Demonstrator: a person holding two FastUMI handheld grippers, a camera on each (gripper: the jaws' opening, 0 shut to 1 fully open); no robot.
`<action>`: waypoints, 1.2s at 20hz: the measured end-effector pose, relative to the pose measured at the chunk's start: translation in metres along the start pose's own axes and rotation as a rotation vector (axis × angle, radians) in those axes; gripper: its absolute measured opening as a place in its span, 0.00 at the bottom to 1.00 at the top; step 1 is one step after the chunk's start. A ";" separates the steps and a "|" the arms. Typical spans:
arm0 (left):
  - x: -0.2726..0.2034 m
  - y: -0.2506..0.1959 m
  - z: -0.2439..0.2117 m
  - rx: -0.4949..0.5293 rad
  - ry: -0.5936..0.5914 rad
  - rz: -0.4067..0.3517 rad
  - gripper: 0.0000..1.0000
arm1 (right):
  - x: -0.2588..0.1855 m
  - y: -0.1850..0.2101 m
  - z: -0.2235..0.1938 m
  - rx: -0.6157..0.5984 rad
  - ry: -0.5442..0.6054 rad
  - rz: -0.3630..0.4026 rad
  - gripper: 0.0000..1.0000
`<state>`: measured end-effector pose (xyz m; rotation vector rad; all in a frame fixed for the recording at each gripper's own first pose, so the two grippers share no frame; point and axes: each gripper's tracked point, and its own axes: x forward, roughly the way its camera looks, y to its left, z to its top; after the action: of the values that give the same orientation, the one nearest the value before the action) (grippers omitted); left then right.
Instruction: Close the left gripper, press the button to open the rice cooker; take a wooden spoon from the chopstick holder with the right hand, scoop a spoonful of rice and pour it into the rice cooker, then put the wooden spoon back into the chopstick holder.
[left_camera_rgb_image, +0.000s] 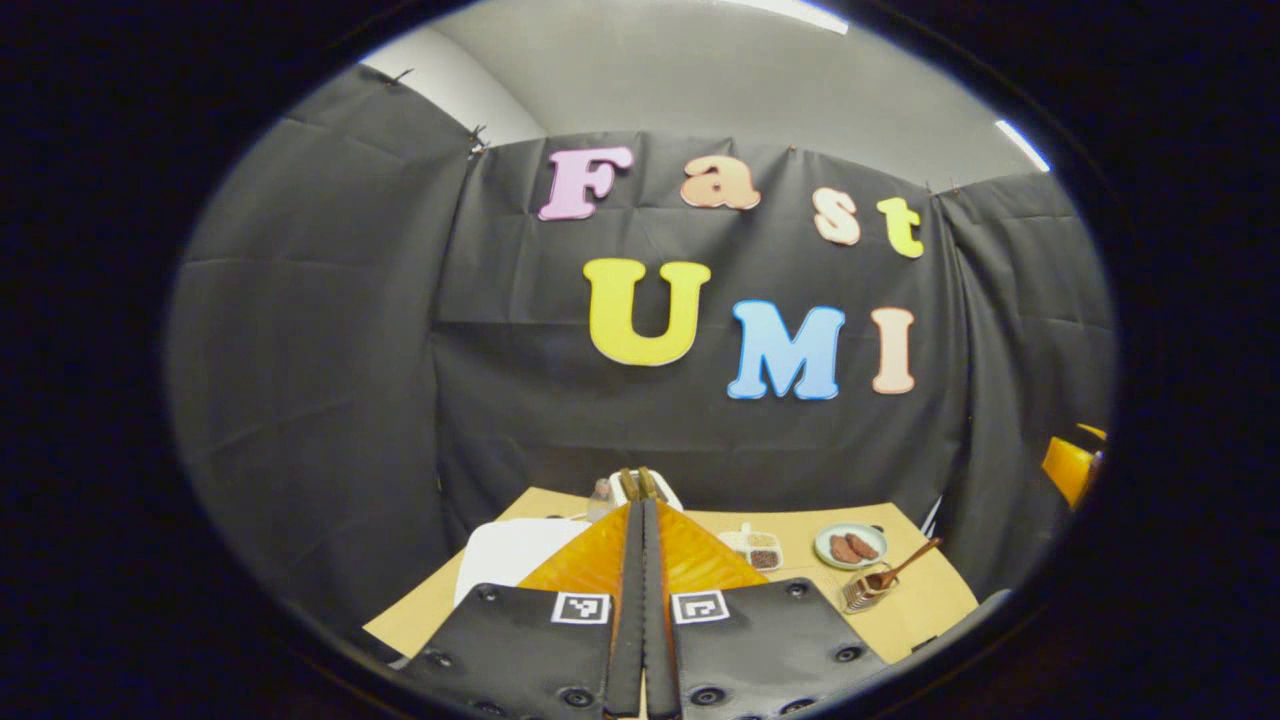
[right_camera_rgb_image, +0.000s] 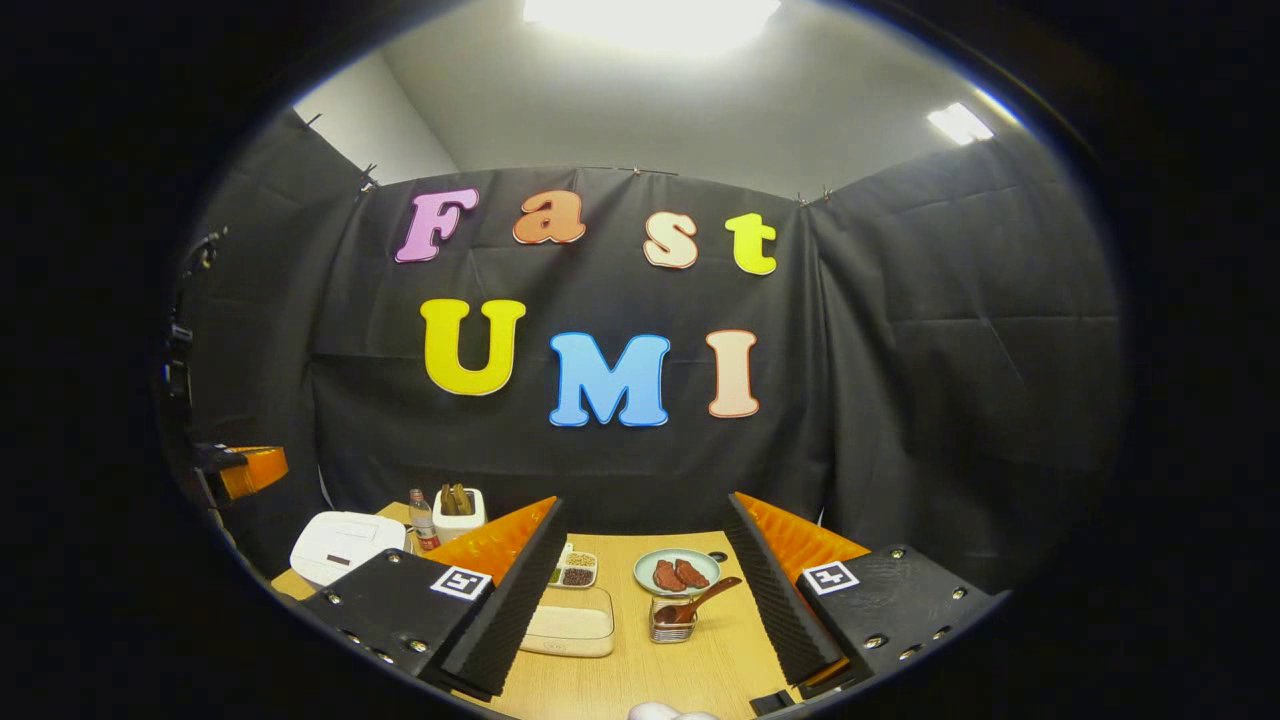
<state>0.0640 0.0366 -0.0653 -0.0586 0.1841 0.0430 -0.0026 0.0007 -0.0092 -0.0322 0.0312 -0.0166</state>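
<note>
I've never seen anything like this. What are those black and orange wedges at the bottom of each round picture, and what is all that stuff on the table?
Those wedges are two-finger grippers that a person holds, one in each hand; no robot arm is involved. Each carries a fisheye camera looking forward along its fingers. In the left gripper view, the left gripper is shut, holding nothing. In the right gripper view, the right gripper is open and empty. On the wooden table sit a white rice cooker, lid down, a clear box of rice, a plate with brown food, and a chopstick holder with a wooden spoon in it.
</note>
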 end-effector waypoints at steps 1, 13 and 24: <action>0.016 0.011 -0.012 -0.015 0.024 0.021 0.09 | 0.001 0.001 -0.002 -0.012 0.008 0.001 0.97; 0.150 0.104 -0.206 -0.063 0.380 0.219 0.09 | 0.014 0.014 -0.029 -0.090 0.106 0.001 0.98; 0.149 0.105 -0.218 -0.050 0.432 0.241 0.09 | 0.024 0.027 -0.041 -0.065 0.144 0.027 0.98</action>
<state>0.1662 0.1334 -0.3124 -0.0950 0.6217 0.2764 0.0202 0.0259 -0.0519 -0.0961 0.1759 0.0088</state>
